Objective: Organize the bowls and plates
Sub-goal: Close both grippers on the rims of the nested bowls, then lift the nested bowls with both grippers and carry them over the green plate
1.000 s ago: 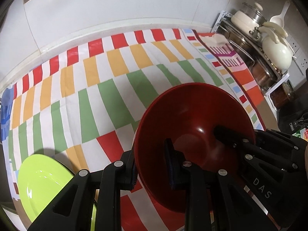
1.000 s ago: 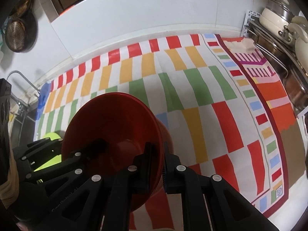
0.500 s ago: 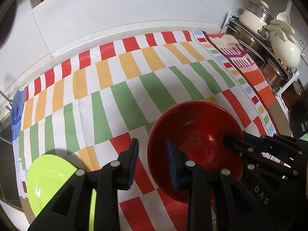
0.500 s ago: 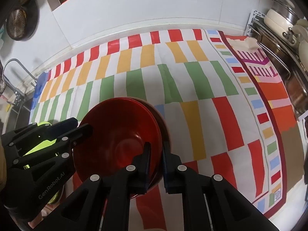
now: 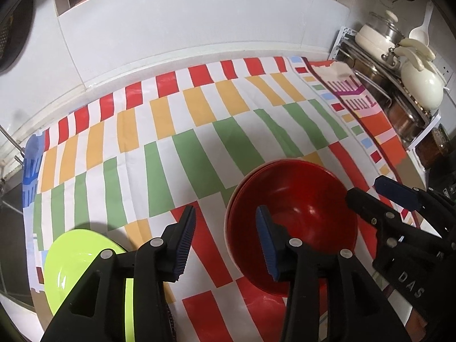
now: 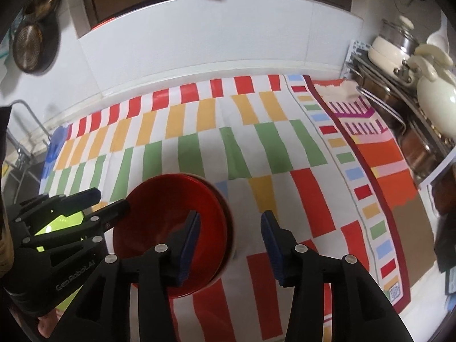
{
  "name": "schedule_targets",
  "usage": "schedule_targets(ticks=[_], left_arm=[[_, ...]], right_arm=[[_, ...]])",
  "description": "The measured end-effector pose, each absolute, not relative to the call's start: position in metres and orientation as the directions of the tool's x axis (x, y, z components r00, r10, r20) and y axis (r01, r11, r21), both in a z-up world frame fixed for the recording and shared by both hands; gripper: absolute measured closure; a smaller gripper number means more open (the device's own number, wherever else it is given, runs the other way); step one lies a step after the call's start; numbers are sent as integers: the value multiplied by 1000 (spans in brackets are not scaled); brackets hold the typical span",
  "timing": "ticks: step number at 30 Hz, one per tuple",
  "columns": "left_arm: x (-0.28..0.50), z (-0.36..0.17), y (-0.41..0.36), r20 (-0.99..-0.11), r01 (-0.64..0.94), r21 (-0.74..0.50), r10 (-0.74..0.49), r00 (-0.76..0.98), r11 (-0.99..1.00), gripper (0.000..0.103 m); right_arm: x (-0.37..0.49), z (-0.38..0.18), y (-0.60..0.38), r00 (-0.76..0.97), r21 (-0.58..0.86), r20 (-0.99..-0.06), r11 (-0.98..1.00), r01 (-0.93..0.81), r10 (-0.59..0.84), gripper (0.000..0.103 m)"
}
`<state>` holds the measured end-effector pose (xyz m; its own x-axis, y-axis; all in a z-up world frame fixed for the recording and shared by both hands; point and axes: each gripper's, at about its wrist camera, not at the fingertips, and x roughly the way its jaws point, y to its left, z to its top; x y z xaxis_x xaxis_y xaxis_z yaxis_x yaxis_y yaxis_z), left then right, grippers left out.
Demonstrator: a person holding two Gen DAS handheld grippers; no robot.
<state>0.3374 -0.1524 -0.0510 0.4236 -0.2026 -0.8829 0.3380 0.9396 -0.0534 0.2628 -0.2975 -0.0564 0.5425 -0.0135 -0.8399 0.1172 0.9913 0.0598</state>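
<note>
Nested bowls (image 5: 293,222) on cloth (image 5: 199,148), plate (image 5: 77,259) to their left, pots rack (image 5: 399,85) right

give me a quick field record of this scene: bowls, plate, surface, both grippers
bowls: glossy red round bowls, nested, resting on the cloth
plate: lime green round plate, on the cloth's near left corner
surface: striped multicolour tablecloth
left gripper: jaws opening, straddling the bowls' rim, pads clear of it
right gripper: jaws opening, straddling the opposite rim, pads clear
</note>
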Motion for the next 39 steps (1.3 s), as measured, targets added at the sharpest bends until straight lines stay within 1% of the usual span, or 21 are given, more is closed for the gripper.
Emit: schedule_targets(ticks=[6, 11, 19, 25, 29, 32, 35, 36, 39], left_arm=[[340, -65, -154, -899, 328, -42, -179, 399, 944, 60], [343, -79, -155, -915, 320, -44, -167, 368, 947, 60], [347, -98, -160, -935, 308, -86, -184, 305, 947, 60], [351, -109, -165, -942, 292, -131, -211, 261, 947, 60], [352, -113, -167, -943, 294, -157, -232, 238, 943, 60], [353, -116, -168, -943, 292, -179, -249, 222, 939, 60], [353, -117, -169, -940, 287, -205, -270, 210, 936, 64], [353, -117, -170, -938, 286, -213, -277, 206, 934, 66], [352, -117, -170, -938, 283, -211, -275, 211, 936, 66]], right_arm=[[268, -76, -310, 501, 121, -865, 981, 152, 29, 58], [272, -91, -314, 472, 133, -880, 978, 162, 41, 58], [279, -112, -314, 418, 194, -901, 968, 161, 111, 58], [283, -118, -315, 404, 221, -904, 961, 164, 139, 59], [285, -122, -315, 389, 233, -908, 959, 160, 155, 66], [287, -125, -315, 375, 249, -910, 956, 156, 176, 68], [288, -129, -314, 362, 258, -913, 954, 155, 188, 72], [289, -130, -314, 357, 260, -914, 953, 153, 192, 73], [288, -131, -314, 354, 260, -915, 953, 155, 192, 73]])
